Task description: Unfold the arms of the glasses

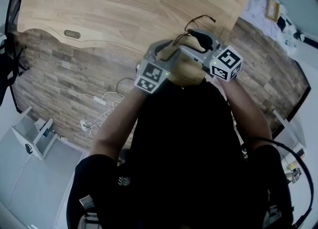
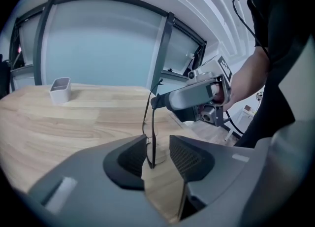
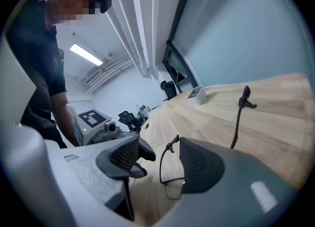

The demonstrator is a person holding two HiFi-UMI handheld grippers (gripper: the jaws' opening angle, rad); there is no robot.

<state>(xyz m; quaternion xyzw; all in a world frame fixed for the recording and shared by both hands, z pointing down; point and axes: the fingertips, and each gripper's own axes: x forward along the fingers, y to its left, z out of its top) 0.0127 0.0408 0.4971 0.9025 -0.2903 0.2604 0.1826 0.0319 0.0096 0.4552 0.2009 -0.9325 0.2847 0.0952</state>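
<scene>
The glasses (image 2: 152,152) hang clear above the desk (image 2: 74,117), their front rim down in the gap of the left tongs (image 2: 157,140). Those tongs are drawn in to a narrow slot. The rim and its clear lens sit inside the slot, against 1 pad, and seem to be held up there.

From the left tongs, 1 thin arm climbs straight up to the dark tip of the right tongs (image 2: 155,102), which reach in from above and to the right. In the right gripper view those tongs stand well apart and clamp nothing. The arm rises through their gap, its small earpiece just beside 1 pad's tip. The 2nd arm stands free, farther from the left tongs, and ends in a bent tip.

The frame is thin dark wire around rounded clear lenses. Both sets of tongs have black pads with a fine grid texture, set in smooth matte grey shells. Each shell carries a white cube printed with black square markers.

Below the left tongs the desk is pale wood with long straight grain and a curved front edge. Well beyond the left tongs, a small white rectangular bin (image 2: 60,89) stands on the desk. Past the desk's edge, the floor (image 1: 64,84) is brown planking.
</scene>
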